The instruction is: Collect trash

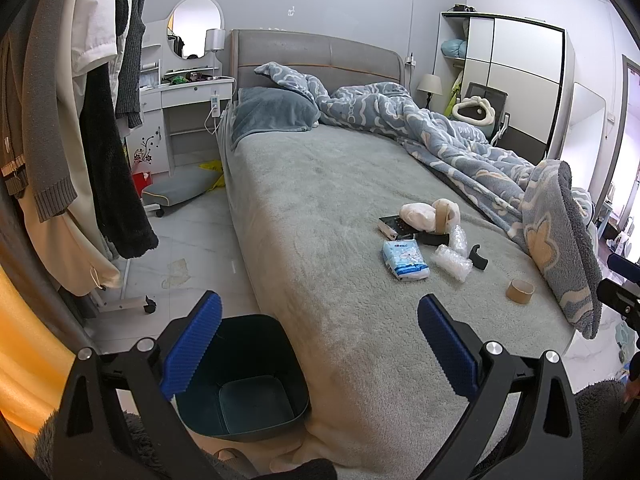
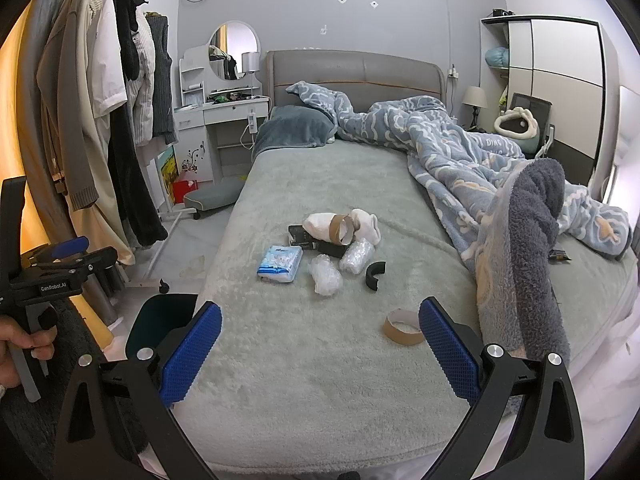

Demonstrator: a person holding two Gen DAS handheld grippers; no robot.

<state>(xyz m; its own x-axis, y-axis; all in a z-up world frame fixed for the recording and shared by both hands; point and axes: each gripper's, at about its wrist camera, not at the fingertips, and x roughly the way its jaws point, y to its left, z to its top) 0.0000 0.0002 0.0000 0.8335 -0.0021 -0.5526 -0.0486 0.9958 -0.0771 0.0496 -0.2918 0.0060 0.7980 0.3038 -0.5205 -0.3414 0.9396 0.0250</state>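
Note:
Trash lies on the grey bed (image 1: 320,184) (image 2: 312,352): a flat cardboard tape ring (image 1: 520,291) (image 2: 403,326), two bubble-wrap wads (image 1: 451,261) (image 2: 327,274), a tissue pack (image 1: 405,259) (image 2: 280,263), an upright cardboard roll (image 1: 441,216) (image 2: 342,229), a black curved piece (image 1: 478,256) (image 2: 375,273) and a black box (image 1: 393,226) (image 2: 298,234). A dark bin (image 1: 244,380) (image 2: 160,324) stands on the floor by the bed's near corner. My left gripper (image 1: 319,344) is open and empty above the bin's edge. My right gripper (image 2: 320,344) is open and empty, near the tape ring.
A bunched blue blanket (image 1: 460,136) (image 2: 520,208) covers the bed's right side. A clothes rack (image 1: 100,120) (image 2: 116,120) stands on the left, with a white vanity desk (image 1: 188,92) and a low wheeled stool (image 1: 180,188) behind it. A wardrobe (image 2: 556,80) stands at the right.

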